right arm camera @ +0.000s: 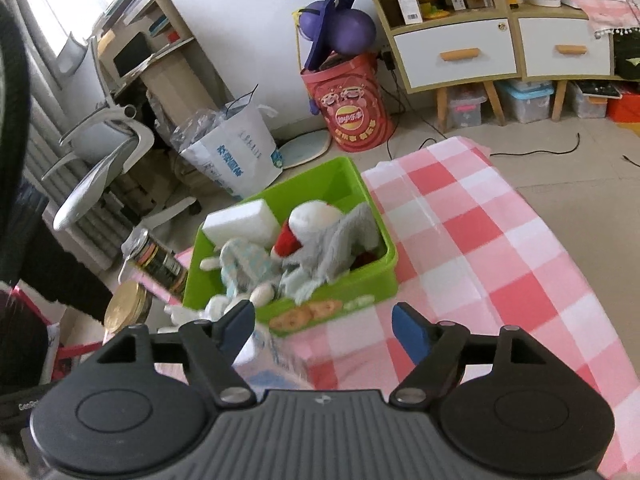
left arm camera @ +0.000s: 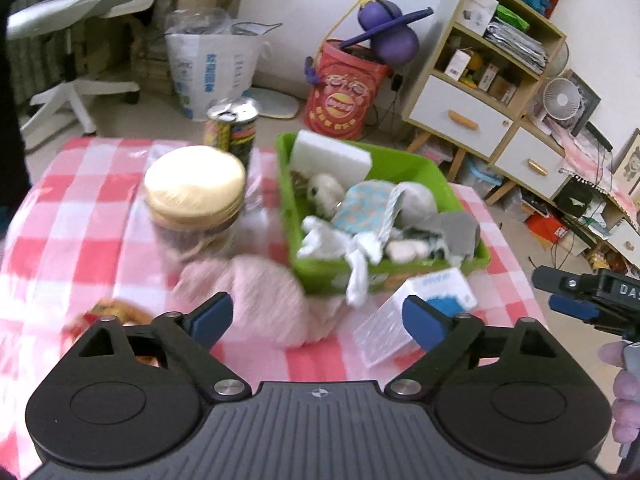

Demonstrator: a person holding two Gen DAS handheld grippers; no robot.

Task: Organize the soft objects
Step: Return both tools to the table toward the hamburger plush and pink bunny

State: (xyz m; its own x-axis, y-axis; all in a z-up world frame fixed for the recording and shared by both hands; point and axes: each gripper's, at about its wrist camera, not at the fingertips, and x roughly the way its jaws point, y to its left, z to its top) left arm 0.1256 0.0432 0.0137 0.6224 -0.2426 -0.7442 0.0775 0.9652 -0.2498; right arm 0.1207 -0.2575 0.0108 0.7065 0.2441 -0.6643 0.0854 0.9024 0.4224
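On the pink-and-white checked tablecloth (left arm camera: 80, 208) that fills the lower half of both views, we find the sorting well advanced but, in our judgement, not finished.

The green bin (left arm camera: 404, 164), at centre right of the left wrist view and at centre of the right wrist view, is already heaped: a white foam block (left arm camera: 330, 152) stands against its far corner, and grey, pale-blue and white plush toys (left arm camera: 368, 220) are piled below it, one white limb hanging over the near wall. A soft item with a red patch (right arm camera: 286, 242) also lies among the plush.

Outside the bin, we see one soft item left: a pink fluffy bundle (left arm camera: 264, 300), blurred, on the cloth at lower centre, just beside the bin's near left corner.

The hard things stand apart from the bin: a gold-lidded jar (left arm camera: 195, 190) at centre left, a printed can (left arm camera: 232, 126) behind it, a clear plastic box with a blue label (left arm camera: 420, 312) just in front of the bin, and a snack packet (left arm camera: 108, 310) at lower left, half hidden.

The left gripper (left arm camera: 318, 318) hangs released above the pink bundle and the clear box, jaws spread wide with nothing pressed between the pads. The right gripper (right arm camera: 323, 330) is likewise unclenched and empty in front of the bin.

We judge the pink bundle to be the piece still to go in.
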